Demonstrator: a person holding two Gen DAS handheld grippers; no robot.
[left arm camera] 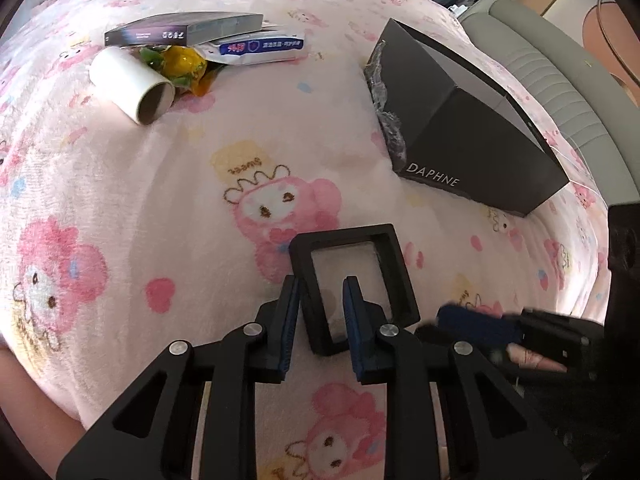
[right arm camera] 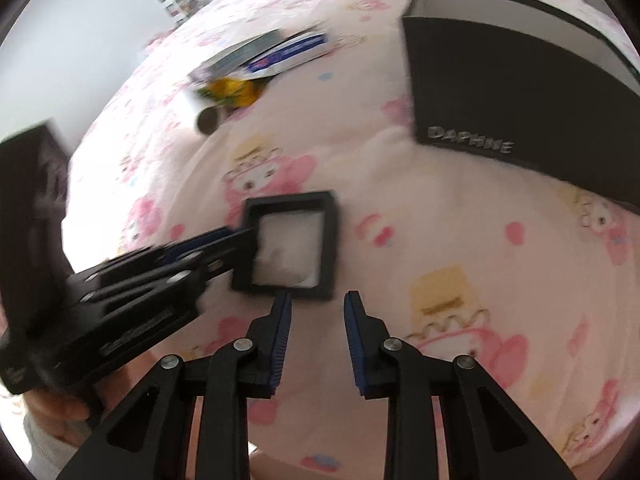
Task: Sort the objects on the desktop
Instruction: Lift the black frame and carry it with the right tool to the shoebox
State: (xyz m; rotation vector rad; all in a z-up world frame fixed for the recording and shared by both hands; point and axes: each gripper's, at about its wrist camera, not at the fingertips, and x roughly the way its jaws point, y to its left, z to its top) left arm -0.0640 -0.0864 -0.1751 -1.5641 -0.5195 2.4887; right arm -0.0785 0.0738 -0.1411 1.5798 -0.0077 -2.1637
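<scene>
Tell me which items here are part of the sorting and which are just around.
Job: black frame case at the left gripper; black DAPHNE box; paper roll; flat dark box; wipes pack; yellow wrapper.
Around: pink blanket; grey sofa.

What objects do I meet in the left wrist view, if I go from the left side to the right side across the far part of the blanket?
White paper roll → yellow and green wrapper → blue and white packet → black DAPHNE box. The flat grey box lies over several of these, so I leave it out.
</scene>
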